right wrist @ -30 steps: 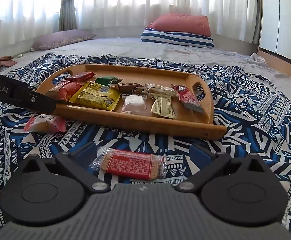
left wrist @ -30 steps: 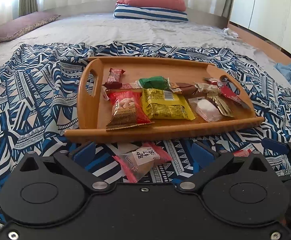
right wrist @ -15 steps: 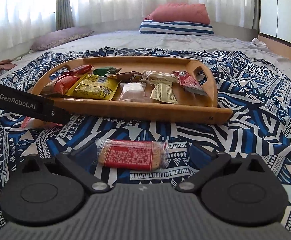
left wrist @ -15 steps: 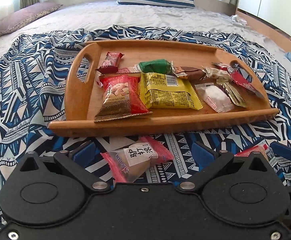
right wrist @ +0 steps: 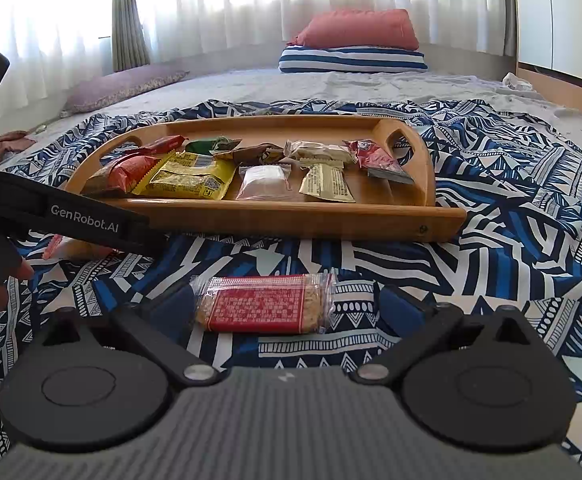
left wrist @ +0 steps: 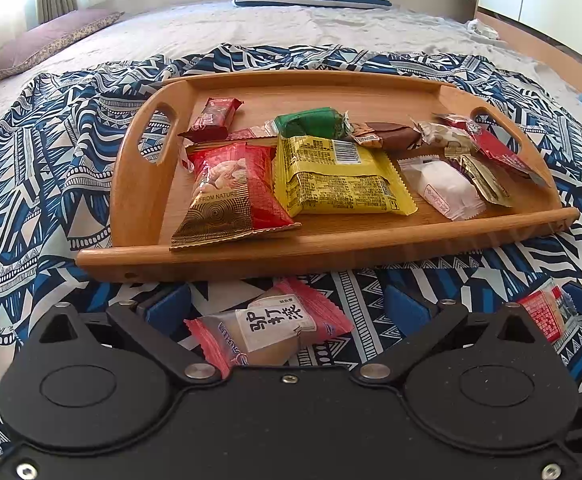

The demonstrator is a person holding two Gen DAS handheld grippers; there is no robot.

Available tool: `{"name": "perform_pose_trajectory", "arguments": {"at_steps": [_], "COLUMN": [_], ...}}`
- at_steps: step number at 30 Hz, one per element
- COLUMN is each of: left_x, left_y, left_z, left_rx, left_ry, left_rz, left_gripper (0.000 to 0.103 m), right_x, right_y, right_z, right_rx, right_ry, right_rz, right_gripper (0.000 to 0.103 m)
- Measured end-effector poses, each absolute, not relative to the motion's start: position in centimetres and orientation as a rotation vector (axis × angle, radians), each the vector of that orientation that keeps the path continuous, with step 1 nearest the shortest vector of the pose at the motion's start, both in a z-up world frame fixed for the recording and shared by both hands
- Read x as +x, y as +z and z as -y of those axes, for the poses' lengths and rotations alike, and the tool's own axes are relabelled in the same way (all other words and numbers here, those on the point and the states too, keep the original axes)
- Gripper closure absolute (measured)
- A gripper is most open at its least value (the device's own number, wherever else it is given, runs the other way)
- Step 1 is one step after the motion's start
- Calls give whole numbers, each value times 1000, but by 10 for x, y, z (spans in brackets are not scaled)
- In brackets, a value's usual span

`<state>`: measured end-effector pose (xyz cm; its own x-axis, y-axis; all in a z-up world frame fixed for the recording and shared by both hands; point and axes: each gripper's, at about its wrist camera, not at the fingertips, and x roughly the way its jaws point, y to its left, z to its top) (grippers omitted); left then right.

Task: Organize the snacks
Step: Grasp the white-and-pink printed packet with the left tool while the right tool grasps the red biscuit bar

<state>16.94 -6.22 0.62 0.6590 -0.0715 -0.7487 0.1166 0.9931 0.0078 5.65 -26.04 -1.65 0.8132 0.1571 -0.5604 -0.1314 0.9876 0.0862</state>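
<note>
- Mostly done: tray (left wrist: pixel 331 248) on the blanket (left wrist: pixel 31 184) already loaded with packets.
- Two left beside it: pink sweet (left wrist: pixel 269 330), red biscuit (right wrist: pixel 265 304).
- Left gripper (left wrist: pixel 287 310) spread around sweet; right gripper (right wrist: pixel 285 304) spread around biscuit; neither pinched yet.

2 low wrist views near the blanket (left wrist: pixel 31 184), both facing the tray (left wrist: pixel 331 246)

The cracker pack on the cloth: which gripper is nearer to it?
Right. The right gripper straddles the cracker pack, fingers open. The left gripper is beside it, around a pink candy.
</note>
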Motion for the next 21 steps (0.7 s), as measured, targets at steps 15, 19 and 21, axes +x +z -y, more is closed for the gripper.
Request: {"name": "perform_pose_trajectory", "arguments": {"at_steps": [15,19,21], "left_x": [168,161,158], "left_y": [4,6,7], "left_z": [60,60,59], "left_rx": [39,49,50], "left_ry": [-109,-114,-117], "left_rz": [-832,-814,-807], "left_gripper": [4,15,23], "right_x": [57,57,57], "right_y": [-17,-17,-17], "right_z": [258,258,258], "right_rx": [31,32,29], "right_ry": [154,154,154], "right_rz": [-598,-594,-592], "right_gripper": [0,0,0]}}
